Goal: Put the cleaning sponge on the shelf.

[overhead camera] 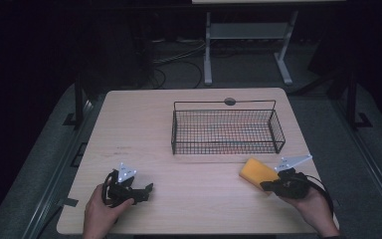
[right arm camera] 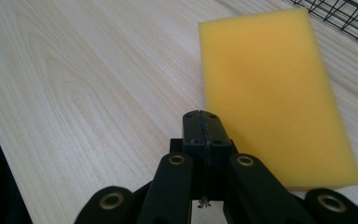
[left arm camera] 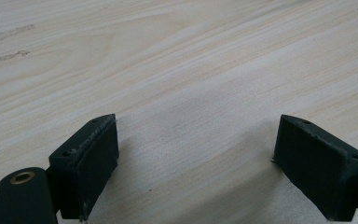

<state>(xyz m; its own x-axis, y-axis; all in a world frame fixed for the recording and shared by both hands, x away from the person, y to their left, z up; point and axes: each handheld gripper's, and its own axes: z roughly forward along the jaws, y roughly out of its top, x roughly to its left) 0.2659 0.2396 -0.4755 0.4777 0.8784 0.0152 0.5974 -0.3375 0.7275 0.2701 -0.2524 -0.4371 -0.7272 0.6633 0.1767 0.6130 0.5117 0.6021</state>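
High view: yellow sponge (overhead camera: 257, 171) on the worktop (overhead camera: 189, 144), just before the wire basket (overhead camera: 227, 131), beside the right gripper (overhead camera: 267, 185). Left gripper view: left gripper (left arm camera: 196, 154) fingers spread over bare wood. Right gripper view: fingers pressed together, empty, beside the sponge.

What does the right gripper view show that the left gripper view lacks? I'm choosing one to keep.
Right gripper view alone: the yellow sponge lying flat beside the right tool, whose jaws are pressed together, plus a corner of the black wire basket. Left gripper view alone: the left tool with its jaws spread wide over bare wood. Both share the light wooden tabletop.
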